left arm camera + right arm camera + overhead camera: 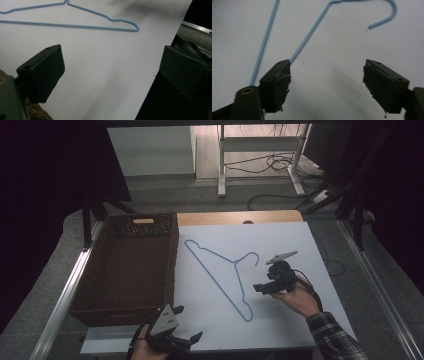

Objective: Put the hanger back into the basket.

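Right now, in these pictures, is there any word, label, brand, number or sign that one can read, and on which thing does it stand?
No text can be read.
Pale tag on the far wall of the brown basket: too small and blurred to tell if it bears writing.
Blue hanger, white table top, left gripper and right gripper: no marking visible.

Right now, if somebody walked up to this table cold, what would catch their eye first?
Probably the blue wire hanger, lying flat by itself in the middle of the white table top. Next, the big brown woven basket that takes up the table's left side. After that, the right gripper, open and close beside the hanger's right arm, while the left gripper waits open at the near edge.
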`<state>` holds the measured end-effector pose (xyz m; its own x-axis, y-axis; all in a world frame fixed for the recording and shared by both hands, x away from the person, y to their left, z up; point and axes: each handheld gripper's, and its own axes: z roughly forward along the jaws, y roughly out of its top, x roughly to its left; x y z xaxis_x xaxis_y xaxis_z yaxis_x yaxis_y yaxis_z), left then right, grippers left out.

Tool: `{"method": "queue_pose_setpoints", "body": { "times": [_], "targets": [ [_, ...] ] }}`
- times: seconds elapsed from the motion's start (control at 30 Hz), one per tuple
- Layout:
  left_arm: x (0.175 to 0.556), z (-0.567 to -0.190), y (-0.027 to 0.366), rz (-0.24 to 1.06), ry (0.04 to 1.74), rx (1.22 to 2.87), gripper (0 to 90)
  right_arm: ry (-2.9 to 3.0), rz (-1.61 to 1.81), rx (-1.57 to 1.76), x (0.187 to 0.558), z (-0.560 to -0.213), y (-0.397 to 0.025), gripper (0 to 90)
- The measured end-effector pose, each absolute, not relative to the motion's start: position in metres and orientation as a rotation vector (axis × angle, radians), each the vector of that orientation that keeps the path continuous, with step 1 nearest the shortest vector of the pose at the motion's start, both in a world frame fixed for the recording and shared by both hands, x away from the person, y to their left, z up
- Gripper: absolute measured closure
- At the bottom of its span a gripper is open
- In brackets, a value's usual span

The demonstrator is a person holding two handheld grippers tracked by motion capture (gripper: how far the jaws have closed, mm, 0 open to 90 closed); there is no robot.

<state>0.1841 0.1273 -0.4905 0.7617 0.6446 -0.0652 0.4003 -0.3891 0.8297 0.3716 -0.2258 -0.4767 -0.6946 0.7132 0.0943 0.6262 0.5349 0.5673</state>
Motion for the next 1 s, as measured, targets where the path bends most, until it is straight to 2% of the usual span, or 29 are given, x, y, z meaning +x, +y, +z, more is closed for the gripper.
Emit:
{"method": "queue_pose_setpoints", "body": {
  "times": [0.17,0.37,0.4,0.6,0.8,0.9,1.0],
  "targets": [
    [0.184,-0.491,0.127,0.335,0.784,2.033,6.5,2.615,0.841,1.207,0.38,-0.476,-0.221,30.6],
    [0.184,-0.491,0.127,0.336,0.783,2.038,6.5,2.628,0.789,1.255,0.393,-0.473,-0.213,43.6],
    [0.184,-0.491,0.127,0.336,0.783,2.038,6.4,2.628,0.789,1.255,0.393,-0.473,-0.213,43.6],
    [0.184,-0.491,0.127,0.336,0.782,2.04,6.5,2.652,0.683,1.253,0.406,-0.476,-0.192,53.0],
    [0.184,-0.491,0.127,0.329,0.783,2.041,6.5,2.702,0.61,1.247,0.414,-0.478,-0.175,54.6],
    [0.184,-0.491,0.127,0.327,0.783,2.039,6.6,2.715,0.549,1.284,0.42,-0.478,-0.164,61.6],
    [0.184,-0.491,0.127,0.326,0.782,2.039,6.6,2.719,0.52,1.298,0.423,-0.477,-0.159,65.0]
  ]
}}
